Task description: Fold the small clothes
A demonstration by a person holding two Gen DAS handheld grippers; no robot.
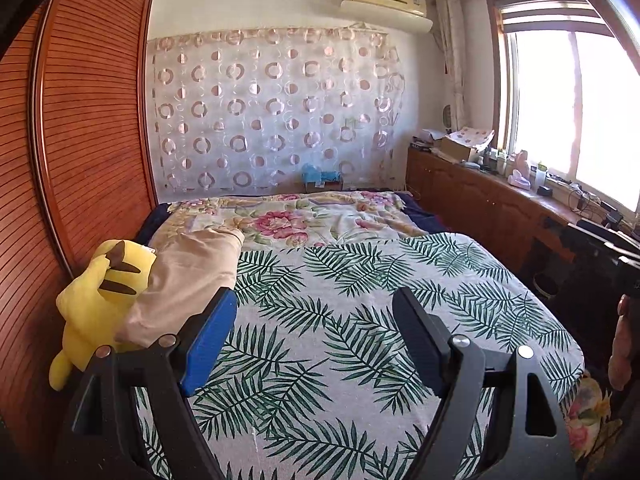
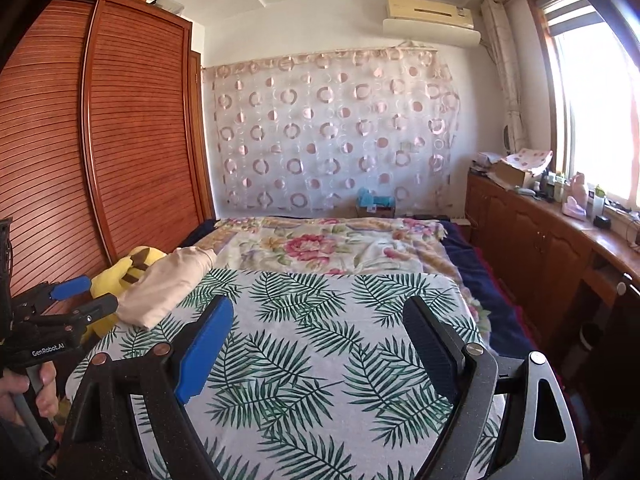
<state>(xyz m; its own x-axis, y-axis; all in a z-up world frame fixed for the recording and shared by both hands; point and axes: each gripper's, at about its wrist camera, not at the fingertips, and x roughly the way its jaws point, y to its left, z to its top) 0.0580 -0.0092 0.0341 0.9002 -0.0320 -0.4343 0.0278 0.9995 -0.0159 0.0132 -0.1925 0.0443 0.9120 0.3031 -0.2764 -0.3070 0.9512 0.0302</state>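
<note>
While raised, both grippers wide apart.

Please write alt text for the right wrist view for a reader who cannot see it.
The open right gripper hangs empty over a palm-leaf sheet; a folded beige garment lies at its far left by a yellow plush toy, with the left gripper nearby.

Readable text: "GenRobot.AI" | Location: white lettering on the black body of the left gripper, right wrist view, lower left | Other labels: air conditioner sticker too small to read
</note>
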